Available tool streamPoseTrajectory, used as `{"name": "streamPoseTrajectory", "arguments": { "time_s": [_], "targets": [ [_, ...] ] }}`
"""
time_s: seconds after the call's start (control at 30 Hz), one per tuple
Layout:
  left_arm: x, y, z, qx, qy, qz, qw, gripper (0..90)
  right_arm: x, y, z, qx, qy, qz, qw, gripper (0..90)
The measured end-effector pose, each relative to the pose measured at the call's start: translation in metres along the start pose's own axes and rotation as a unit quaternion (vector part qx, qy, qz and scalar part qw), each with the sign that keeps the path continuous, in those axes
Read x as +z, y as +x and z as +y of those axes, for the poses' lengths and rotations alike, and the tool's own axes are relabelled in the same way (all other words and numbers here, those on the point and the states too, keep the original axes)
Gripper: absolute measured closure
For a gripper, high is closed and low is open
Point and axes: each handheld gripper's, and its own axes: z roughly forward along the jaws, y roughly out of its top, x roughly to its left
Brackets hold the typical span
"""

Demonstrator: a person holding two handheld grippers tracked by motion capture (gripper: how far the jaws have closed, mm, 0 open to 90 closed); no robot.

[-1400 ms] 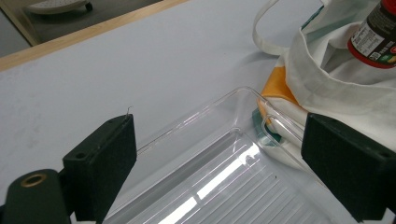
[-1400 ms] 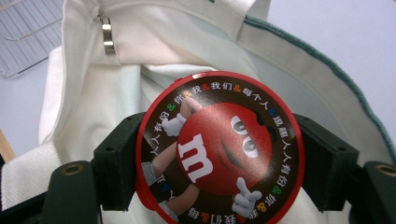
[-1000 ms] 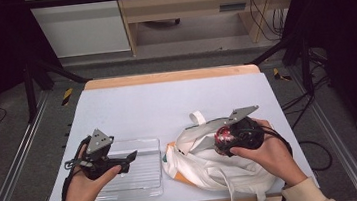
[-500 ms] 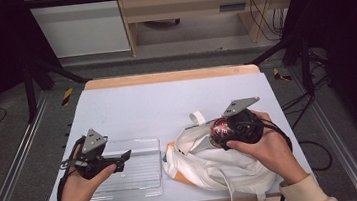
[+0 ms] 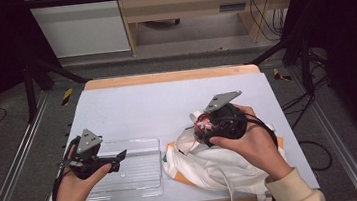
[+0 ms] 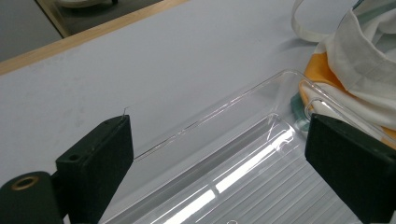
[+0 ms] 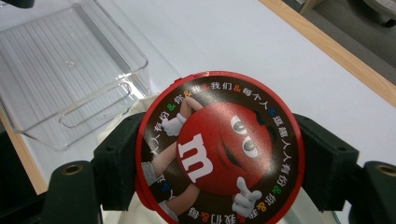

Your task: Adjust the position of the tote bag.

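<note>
Red candy tin [image 7: 219,149] pinched by right hand-held gripper [image 5: 204,126]; left hand-held gripper [image 5: 117,159] spread over clear tray [image 5: 144,177]

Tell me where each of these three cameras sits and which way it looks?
High view: above the person's side, looking forward and down on the table; both hands and forearms show.
Left gripper view: on the left tongs, facing the clear tray; two open black jaws show.
Right gripper view: on the right tongs, facing the round red tin they clamp.
Shared: tray and white cloth bag.
</note>
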Motion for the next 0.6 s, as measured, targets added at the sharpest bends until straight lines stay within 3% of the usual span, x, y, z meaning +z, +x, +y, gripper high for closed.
{"name": "streamPoseTrajectory", "arguments": {
  "time_s": [0.6],
  "targets": [
    [-0.005, 0.005, -0.003, -0.006, 0.0, 0.001, 1.0, 7.8, 0.026, 0.012, 0.028, 0.0, -0.009, 0.026, 0.9996, 26.0]
  ]
}}
